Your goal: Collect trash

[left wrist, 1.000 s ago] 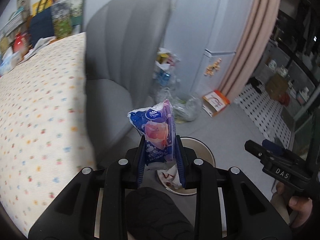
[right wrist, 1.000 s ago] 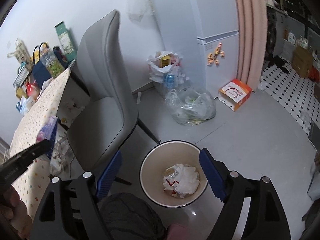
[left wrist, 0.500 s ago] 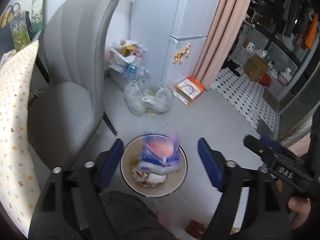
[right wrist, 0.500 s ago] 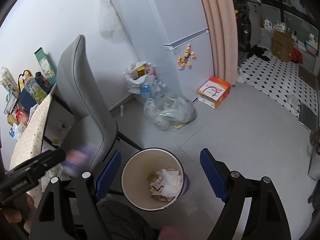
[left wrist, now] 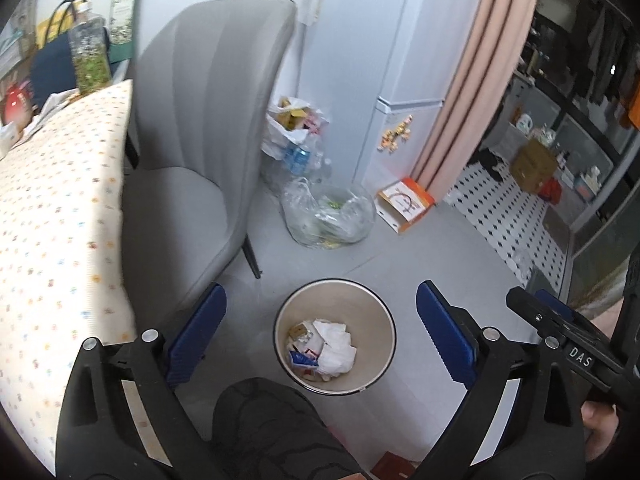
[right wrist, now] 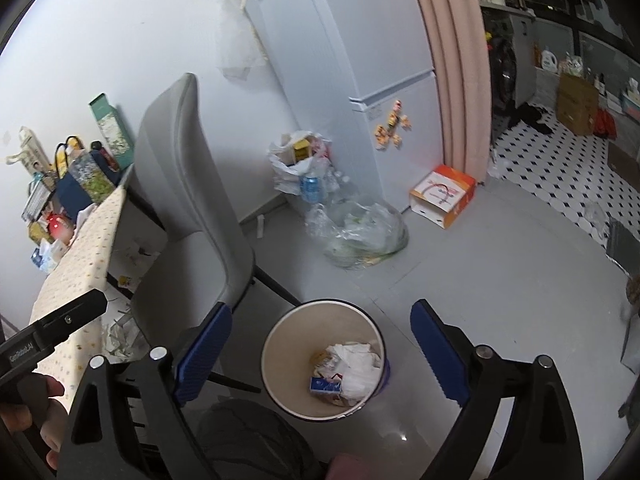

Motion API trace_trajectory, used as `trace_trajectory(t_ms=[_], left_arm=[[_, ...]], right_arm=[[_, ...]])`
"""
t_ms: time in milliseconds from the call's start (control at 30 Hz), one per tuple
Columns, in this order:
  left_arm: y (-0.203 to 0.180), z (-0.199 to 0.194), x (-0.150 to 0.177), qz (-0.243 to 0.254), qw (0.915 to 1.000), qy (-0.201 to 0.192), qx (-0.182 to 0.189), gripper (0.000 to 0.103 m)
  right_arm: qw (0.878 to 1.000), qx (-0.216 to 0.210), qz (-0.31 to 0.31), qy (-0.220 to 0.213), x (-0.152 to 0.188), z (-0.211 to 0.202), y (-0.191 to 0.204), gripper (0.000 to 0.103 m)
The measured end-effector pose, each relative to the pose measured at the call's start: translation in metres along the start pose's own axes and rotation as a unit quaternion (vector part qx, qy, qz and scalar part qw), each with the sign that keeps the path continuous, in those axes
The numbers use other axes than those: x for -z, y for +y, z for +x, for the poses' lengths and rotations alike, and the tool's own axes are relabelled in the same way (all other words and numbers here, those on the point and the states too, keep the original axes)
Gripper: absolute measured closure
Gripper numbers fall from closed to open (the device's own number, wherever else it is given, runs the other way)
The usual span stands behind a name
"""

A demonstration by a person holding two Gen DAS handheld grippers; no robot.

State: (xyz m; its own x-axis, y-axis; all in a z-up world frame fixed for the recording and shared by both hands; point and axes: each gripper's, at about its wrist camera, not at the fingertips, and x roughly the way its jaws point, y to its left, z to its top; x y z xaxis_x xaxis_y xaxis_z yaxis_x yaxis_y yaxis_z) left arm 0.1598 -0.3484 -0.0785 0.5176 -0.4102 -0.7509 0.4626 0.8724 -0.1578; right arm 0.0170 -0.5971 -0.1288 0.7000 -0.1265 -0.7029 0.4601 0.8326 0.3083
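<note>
**A:** Start close in. What are the tongs doing?

**B:** The left gripper (left wrist: pixel 320 334) points down at the floor with its blue pads far apart; the jaws are opening and nothing sits between them. The right gripper (right wrist: pixel 322 348) is the same: jaws opening, wide, holding nothing. A dark knee of the person (left wrist: pixel 276 428) shows just below both.

**A:** And the trash?

**B:** Framed between the pads stands the round bin (left wrist: pixel 384 312) on the grey floor. Inside lies the blue tissue packet (right wrist: pixel 325 385), flat against crumpled white paper (right wrist: pixel 356 364) and other scraps. Neither gripper touches the bin or its contents.

**A:** What is beside it?

**B:** To the left, the grey chair (left wrist: pixel 200 152), one dark leg coming down near the bin. Left of that, the table with its dotted cloth (left wrist: pixel 52 208).

**A:** Farther back?

**B:** A clear plastic bag (left wrist: pixel 328 216) on the floor, then an orange and white box (left wrist: pixel 406 204) beside it. Behind the bag, a white bag stuffed with cartons and bottles (right wrist: pixel 298 164) leans by the white fridge (right wrist: pixel 384 92), with a pink curtain (right wrist: pixel 456 64) at its right.
</note>
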Motion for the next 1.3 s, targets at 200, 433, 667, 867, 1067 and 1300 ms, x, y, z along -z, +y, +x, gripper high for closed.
trace_trajectory(t_ms=[200,433,667,867,1067,1300], left_arm=[[0.025,-0.036,-0.001,-0.023,0.9990,-0.037,-0.004,0.006],[0.055,-0.077,0.002,-0.051,0.9955,-0.080,-0.012,0.006],[0.075,-0.113,0.006,-0.065,0.9915,-0.112,-0.013,0.006],[0.088,-0.142,0.011,-0.073,0.9877,-0.136,-0.028,0.006],[0.108,-0.171,0.021,-0.095,0.9823,-0.156,-0.042,0.006],[0.132,-0.205,0.034,-0.110,0.9759,-0.177,-0.064,0.006]], right_arm=[[1.000,-0.004,-0.028,-0.012,-0.006,-0.017,0.035,0.009],[0.998,-0.008,-0.055,-0.028,-0.011,-0.044,0.074,0.008],[0.996,-0.005,-0.082,-0.046,-0.010,-0.074,0.107,0.008],[0.994,-0.009,-0.096,-0.053,-0.006,-0.095,0.131,0.008],[0.989,-0.013,-0.130,-0.064,-0.002,-0.114,0.160,0.008],[0.986,-0.029,-0.150,-0.062,0.005,-0.123,0.188,0.008]])
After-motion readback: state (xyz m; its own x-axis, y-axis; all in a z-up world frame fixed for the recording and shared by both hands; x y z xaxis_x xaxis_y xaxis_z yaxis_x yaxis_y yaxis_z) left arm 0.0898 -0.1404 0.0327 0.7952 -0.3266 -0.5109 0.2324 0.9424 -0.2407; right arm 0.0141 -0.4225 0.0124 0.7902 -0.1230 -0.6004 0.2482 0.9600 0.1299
